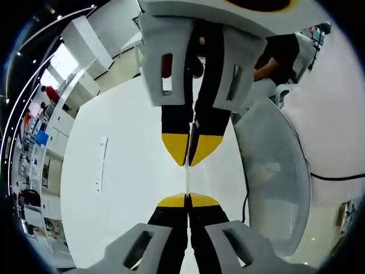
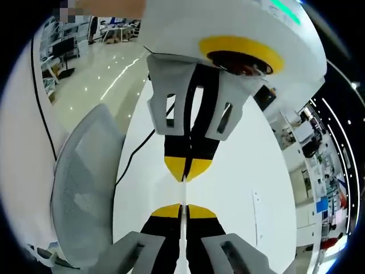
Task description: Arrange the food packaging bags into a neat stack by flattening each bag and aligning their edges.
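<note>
Bag [image 1: 186,171] edge-on between grippers | mesh chair [image 1: 274,171] beside | white table [image 1: 125,171]

Left gripper [image 1: 187,197]: black fingers with yellow tips, carried in pale grey slotted plastic brackets. Right gripper [image 2: 183,208]: same build. White rounded housing with yellow ring [image 2: 240,50] tops the facing gripper in the right gripper view.
</note>
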